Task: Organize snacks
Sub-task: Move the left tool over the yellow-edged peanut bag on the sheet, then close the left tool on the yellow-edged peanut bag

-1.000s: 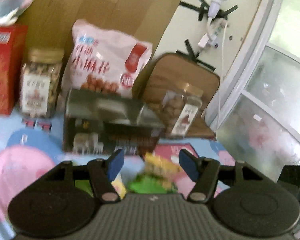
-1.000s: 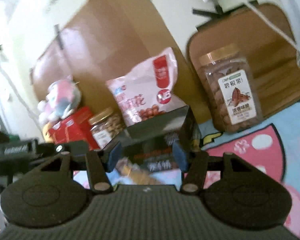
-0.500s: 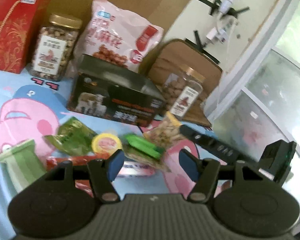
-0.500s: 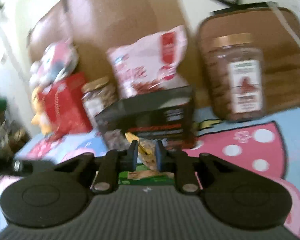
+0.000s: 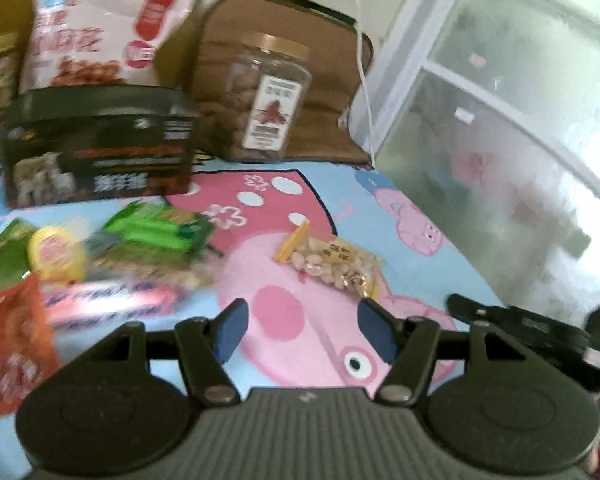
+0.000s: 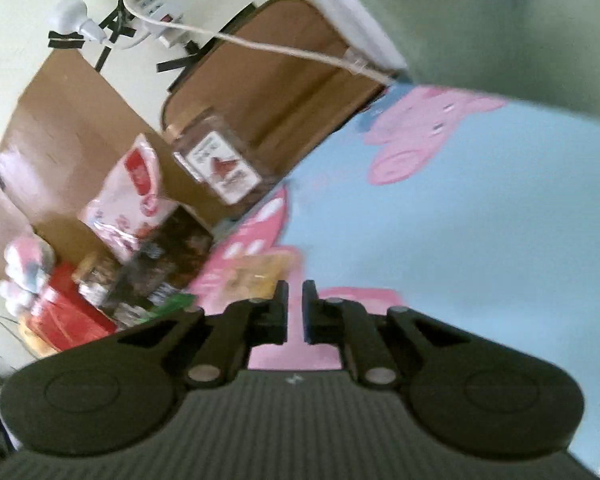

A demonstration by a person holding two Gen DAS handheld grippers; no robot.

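Since half a second ago the nut pack (image 5: 332, 261) has left the heap (image 5: 100, 248) and now lies alone on the pink pig print, well apart from the other packets. We log the right gripper (image 6: 294, 307) as tilted hard, its fingers nearly together with only a thin gap showing; the pack looks to sit just beyond the tips in the right wrist view, but blur prevents us from telling whether anything is pinched. Our left gripper (image 5: 302, 330) hovers over the cloth (image 5: 412, 272) with blue pads spread wide, nothing between them.

Surface: a light blue cloth printed with pink cartoon pigs (one small pig near the far right edge). Frosted window panes (image 5: 512, 120) close the right side. At the back, a cardboard sheet (image 6: 60, 128) and a brown cushion (image 5: 324, 64) lean on a pale wall, with a white power strip (image 6: 156, 20) taped up in black and a cord (image 5: 364, 64) hanging down.

Labels: the pink bag (image 5: 100, 32) carries red Chinese characters, too blurred for us to read. The black box (image 5: 96, 148) has white characters, also smeared. The jar (image 5: 266, 96) shows a white label with a red-brown picture; its text is illegible.
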